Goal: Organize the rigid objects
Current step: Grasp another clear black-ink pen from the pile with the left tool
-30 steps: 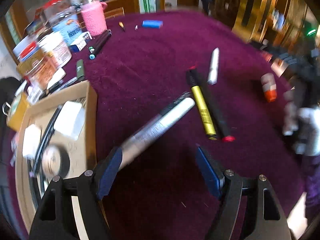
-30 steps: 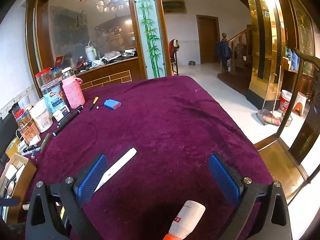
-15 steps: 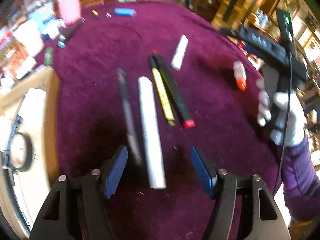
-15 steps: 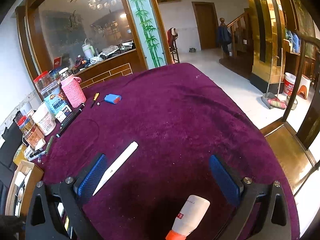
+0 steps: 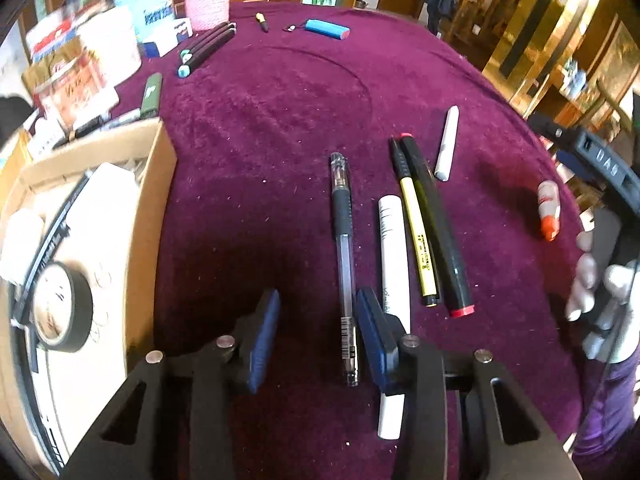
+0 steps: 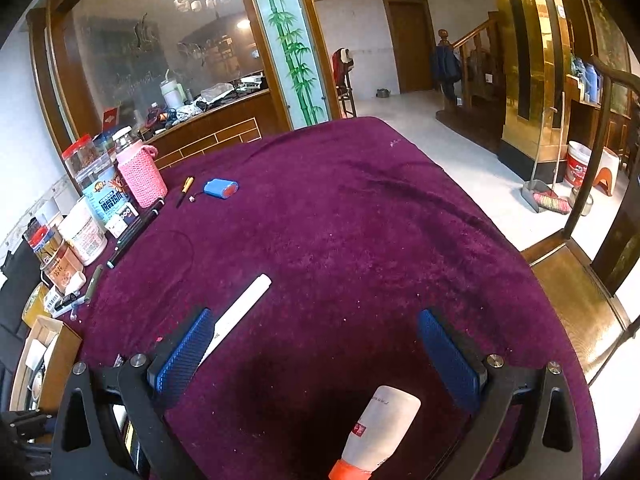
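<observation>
My left gripper (image 5: 316,332), jaws just narrowing yet still apart, straddles the clear pen (image 5: 345,264), lower centre, near my right-side pad.

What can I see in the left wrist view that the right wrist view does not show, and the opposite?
Only the left wrist view shows the clear gel pen between the pads of the left gripper, whose jaws have just been closing, with the yellow pen and black marker nearby. Only the right wrist view shows the open right gripper and the floor broom. Both show the slim white pen, the orange-capped tube and the pink knitted bottle.
</observation>
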